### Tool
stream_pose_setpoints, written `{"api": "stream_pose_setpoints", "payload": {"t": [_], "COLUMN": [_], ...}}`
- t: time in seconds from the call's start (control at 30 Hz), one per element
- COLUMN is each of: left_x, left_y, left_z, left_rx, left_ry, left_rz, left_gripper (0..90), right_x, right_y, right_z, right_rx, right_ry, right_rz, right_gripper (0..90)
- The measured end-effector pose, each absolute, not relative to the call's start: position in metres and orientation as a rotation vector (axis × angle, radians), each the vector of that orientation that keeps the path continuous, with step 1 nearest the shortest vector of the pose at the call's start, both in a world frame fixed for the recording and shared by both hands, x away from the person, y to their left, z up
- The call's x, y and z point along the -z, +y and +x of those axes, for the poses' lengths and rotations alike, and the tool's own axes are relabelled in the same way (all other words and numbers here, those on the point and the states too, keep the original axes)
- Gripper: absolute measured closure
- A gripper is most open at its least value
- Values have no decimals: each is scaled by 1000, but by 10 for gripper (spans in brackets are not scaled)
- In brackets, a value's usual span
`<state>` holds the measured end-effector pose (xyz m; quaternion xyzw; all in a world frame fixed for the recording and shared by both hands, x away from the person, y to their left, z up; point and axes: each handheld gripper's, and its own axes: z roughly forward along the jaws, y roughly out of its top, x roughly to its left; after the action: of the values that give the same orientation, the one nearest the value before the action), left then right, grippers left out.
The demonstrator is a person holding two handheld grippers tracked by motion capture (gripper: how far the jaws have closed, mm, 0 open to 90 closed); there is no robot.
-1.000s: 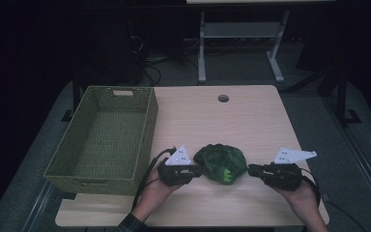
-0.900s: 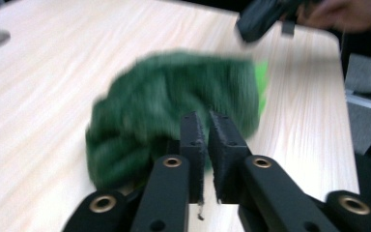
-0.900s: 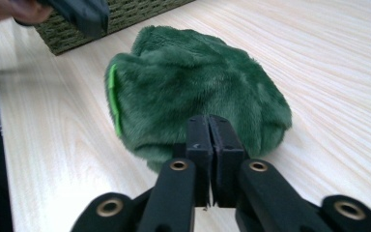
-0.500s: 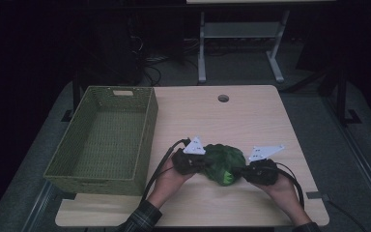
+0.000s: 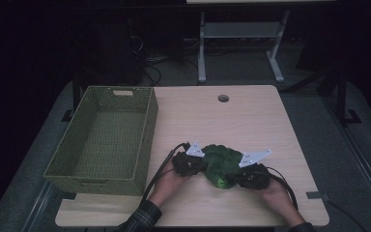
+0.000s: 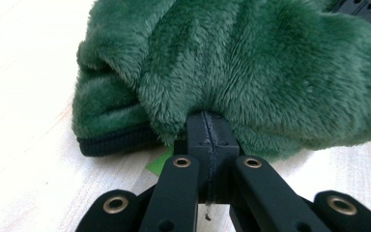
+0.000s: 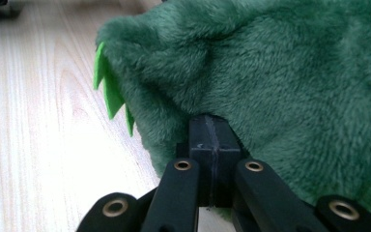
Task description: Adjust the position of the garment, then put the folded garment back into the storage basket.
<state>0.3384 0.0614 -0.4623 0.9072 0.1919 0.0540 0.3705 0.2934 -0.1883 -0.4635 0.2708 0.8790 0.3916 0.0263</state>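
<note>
A dark green plush item [image 5: 221, 162] lies on the wooden table [image 5: 232, 123] near its front edge. It has a black ribbed hem [image 6: 111, 143] and bright green felt spikes [image 7: 110, 94]. My left gripper [image 5: 204, 167] comes at it from the left and my right gripper [image 5: 235, 180] from the right. In the left gripper view the left gripper [image 6: 207, 120] has its jaws shut flat together, tips buried in the fur [image 6: 251, 63]. The right gripper [image 7: 208, 122] stands the same way against the fur [image 7: 290, 82]. Whether any fur is pinched is hidden.
A green woven basket [image 5: 145, 145] stands empty at the table's left, close beside the left hand. A round cable hole [image 5: 223, 98] sits at the table's far middle. Black cables [image 5: 162, 166] trail from both grippers toward the front edge.
Both hands have moved inward from either side of the plush item until their tips press into it. The plush now looks squeezed narrower between them.
</note>
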Motion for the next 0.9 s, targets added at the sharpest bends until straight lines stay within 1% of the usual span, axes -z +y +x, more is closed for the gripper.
{"api": "stream_pose_setpoints", "payload": {"t": [0.13, 0.3, 0.47, 0.7, 0.9], "left_x": [461, 454, 442, 430, 431], "left_y": [62, 66, 71, 77, 73], "left_z": [338, 335, 327, 311, 301], "left_rx": [-139, -127, -115, -77, -38], "left_ry": [499, 506, 509, 483, 463], "left_rz": [2315, 2285, 2244, 2223, 2218], "left_gripper": [898, 898, 898, 898, 898], "right_x": [459, 439, 423, 415, 421], "right_y": [-191, -202, -211, -219, -220], "right_z": [292, 290, 295, 323, 352], "right_rx": [-1232, -1347, -1384, -1331, -1292], "right_ry": [2698, 2605, 2539, 2456, 2400], "right_rz": [833, 824, 832, 901, 977], "right_gripper": [898, 897, 898, 899, 900]}}
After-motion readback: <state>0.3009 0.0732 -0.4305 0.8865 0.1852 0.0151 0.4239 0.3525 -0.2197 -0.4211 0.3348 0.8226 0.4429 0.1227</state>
